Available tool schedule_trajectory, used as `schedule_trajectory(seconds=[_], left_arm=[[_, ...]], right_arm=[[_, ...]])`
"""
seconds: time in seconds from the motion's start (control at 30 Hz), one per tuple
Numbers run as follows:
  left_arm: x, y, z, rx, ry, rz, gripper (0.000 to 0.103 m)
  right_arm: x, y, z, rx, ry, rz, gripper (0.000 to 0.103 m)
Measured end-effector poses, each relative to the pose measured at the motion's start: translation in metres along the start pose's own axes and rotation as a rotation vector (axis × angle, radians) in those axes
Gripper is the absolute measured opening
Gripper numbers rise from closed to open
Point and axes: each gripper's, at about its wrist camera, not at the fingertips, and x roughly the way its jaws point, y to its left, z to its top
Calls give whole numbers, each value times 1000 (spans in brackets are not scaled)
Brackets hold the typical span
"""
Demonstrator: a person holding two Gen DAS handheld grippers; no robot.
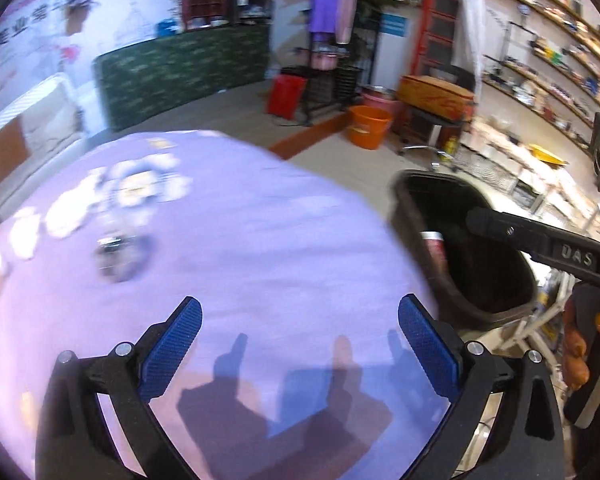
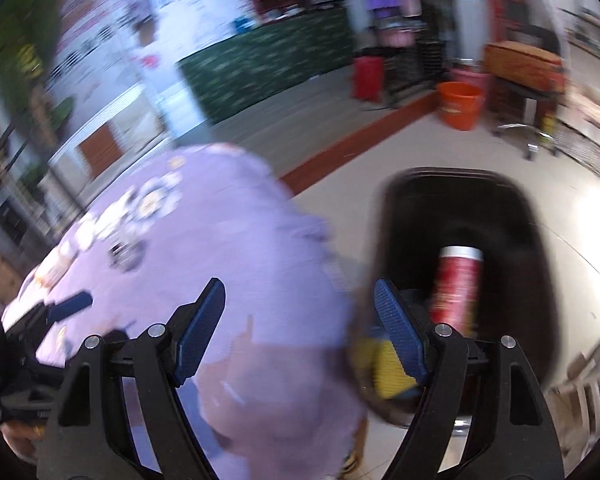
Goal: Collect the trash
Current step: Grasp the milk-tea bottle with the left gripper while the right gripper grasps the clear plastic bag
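Table (image 1: 260, 240): wide, under a lilac cloth; bare between the left gripper's fingers, where only their shadows fall.
Bin (image 1: 480, 312): black, on the floor just beside the table's right edge, mouth up and uncovered.
In the bin: a red can (image 2: 456, 288) with a white rim, leaning against the inner wall; next to it something yellow (image 2: 388, 368), half hidden behind the right gripper's finger, too blurred to name.
Bucket (image 1: 368, 126): orange, on the floor well beyond the bin, near a dark rack; what it holds cannot be seen.
Left gripper (image 1: 300, 348): over the cloth, blue pads spread as wide as they go, nothing between them.
Right gripper (image 2: 300, 332): at the table's edge, pads apart and empty; one finger over the cloth, the other over the bin's mouth.
Hand (image 1: 580, 348): on the right gripper's handle, seen at the right of the left wrist view.
Scraps (image 1: 100, 200): pale, crumpled bits strewn along the far left of the cloth, smeared by blur.
Small thing (image 1: 120, 252): a clear or shiny piece lying just nearer than the scraps; it cannot be told what it is.
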Motion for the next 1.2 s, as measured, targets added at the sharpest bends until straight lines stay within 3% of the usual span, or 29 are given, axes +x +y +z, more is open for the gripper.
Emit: schedule_trajectory(seconds=[0.27,0.4,0.7,0.77,0.93,1.07,1.2], left_arm=[[-26,98,-17,-129,17,187,97],[-36,141,-31,-196,33,220,97],[-47,230,-54,-260,96,323,97],[-48,245,-53,-267,101,343,97],[-50,277,-45,-198,137,400,97],[-46,299,-37,-132,166,451,97],[-33,319,-22,9,246,513,97]], right_arm=[[63,115,0,-192,144,182,77],[92,161,1,-266,196,221,77],[159,243,18,-412,291,201,77],[174,255,21,-440,309,182,73],[210,270,26,-457,352,132,51],[213,267,30,-430,354,151,46],[201,261,33,-405,345,176,46]])
